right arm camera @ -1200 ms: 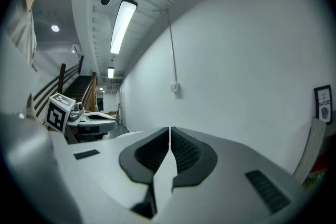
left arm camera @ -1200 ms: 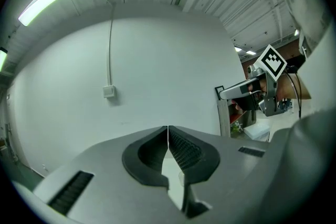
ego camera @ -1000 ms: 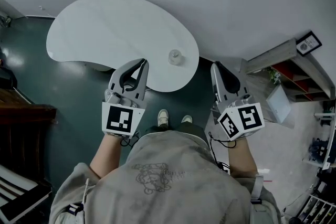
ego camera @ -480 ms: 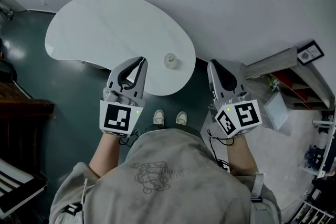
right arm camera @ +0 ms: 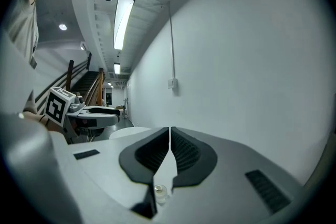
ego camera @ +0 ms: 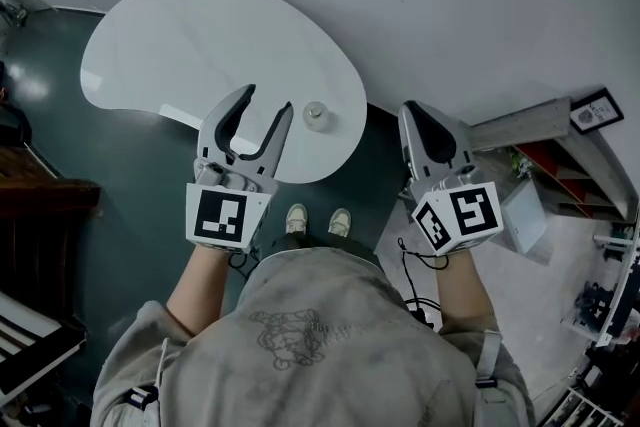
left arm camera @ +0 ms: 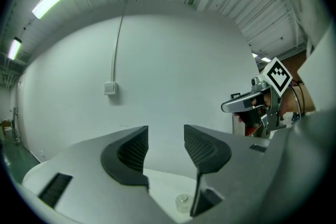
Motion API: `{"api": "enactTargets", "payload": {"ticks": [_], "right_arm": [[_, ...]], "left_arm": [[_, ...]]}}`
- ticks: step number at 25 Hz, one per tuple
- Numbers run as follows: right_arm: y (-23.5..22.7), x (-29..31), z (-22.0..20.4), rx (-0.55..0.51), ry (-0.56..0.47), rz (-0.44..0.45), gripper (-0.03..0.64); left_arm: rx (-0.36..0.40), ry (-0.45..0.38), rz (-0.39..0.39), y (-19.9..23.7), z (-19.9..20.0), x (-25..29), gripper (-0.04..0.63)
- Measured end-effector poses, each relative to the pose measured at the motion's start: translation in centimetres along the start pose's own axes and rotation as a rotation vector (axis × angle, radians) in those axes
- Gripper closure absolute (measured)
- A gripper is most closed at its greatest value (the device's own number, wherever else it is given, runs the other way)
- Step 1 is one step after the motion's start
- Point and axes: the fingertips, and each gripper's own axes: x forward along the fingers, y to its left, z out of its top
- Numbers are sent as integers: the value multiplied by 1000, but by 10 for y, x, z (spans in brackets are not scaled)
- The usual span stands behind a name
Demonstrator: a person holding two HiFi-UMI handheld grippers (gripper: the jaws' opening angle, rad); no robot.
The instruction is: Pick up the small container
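The small clear round container (ego camera: pixel 316 115) sat at the white kidney-shaped table's (ego camera: pixel 180 35) near edge. Over that edge, the left claw (ego camera: pixel 268 101) had just been opening, empty, and needed to straddle the container squarely. The right claw (ego camera: pixel 411 111) was clenched, empty.

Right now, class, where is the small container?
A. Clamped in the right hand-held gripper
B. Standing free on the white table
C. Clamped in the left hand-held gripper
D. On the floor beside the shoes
B: the small container stands on the white table, beside the left hand-held gripper, whose jaws have just been opening with nothing between them; the right hand-held gripper is shut, empty.
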Motion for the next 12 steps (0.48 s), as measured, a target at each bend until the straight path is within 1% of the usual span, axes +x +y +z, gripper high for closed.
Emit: {"api": "enactTargets", "payload": {"ticks": [3, 6, 9, 12], "right_arm": [[-2, 10, -1, -19, 2, 22, 584], [0, 24, -4, -33, 4, 50, 584], [2, 38, -13, -37, 11, 74, 584], [-1, 51, -25, -15, 21, 82, 584]], "left_arm": [[-5, -40, 10, -1, 3, 16, 335], [12, -58, -2, -6, -4, 34, 288], [41, -30, -49, -19, -25, 56, 273], [37, 0, -97, -30, -53, 78, 268]]}}
